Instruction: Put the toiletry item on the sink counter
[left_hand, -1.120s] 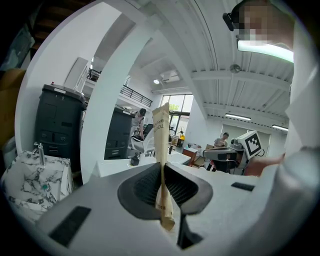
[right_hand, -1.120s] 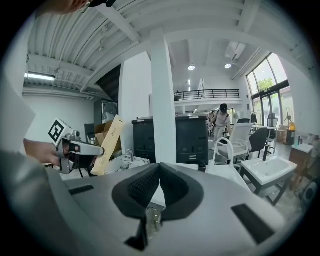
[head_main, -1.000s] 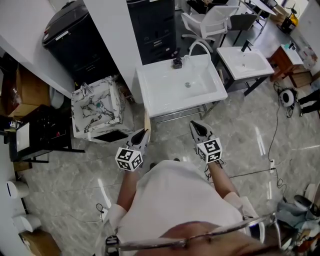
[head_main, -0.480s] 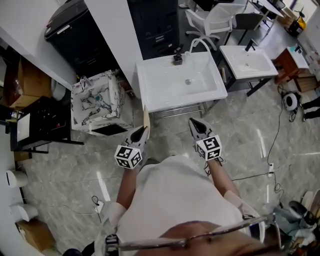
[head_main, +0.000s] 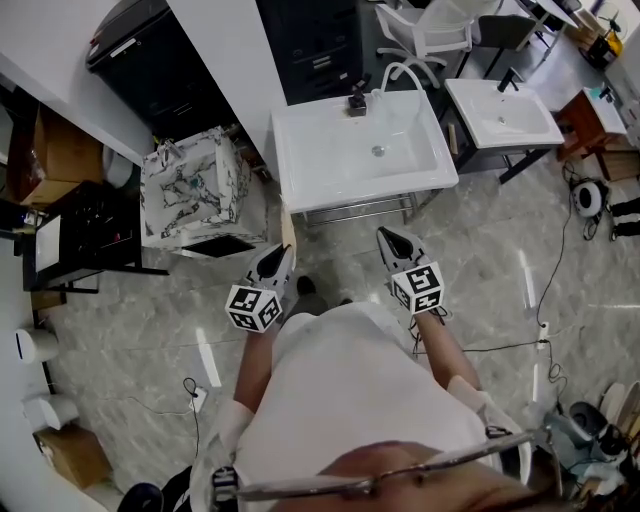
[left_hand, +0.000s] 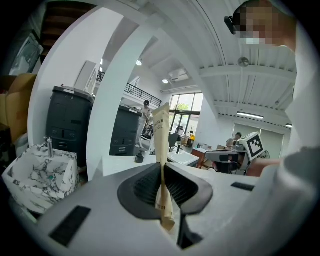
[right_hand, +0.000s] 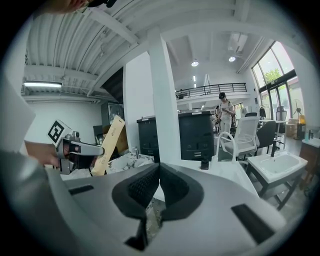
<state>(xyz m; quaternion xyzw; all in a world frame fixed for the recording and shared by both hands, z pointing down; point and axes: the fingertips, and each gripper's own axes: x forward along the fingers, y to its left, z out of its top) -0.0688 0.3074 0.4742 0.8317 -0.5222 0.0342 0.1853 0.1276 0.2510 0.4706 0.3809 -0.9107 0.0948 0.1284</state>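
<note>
Left hand-held gripper: is clamping the toothbrush packet upright.
Right hand-held gripper: is pressing its jaws together, empty.
Desk (white sink top, far): is awaiting the packet; placing not yet done.

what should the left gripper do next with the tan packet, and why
Likely carry the tan packet forward over the sink counter before letting go. The left gripper is shut on the packet, and the counter lies ahead, with the gripper short of its front edge.
</note>
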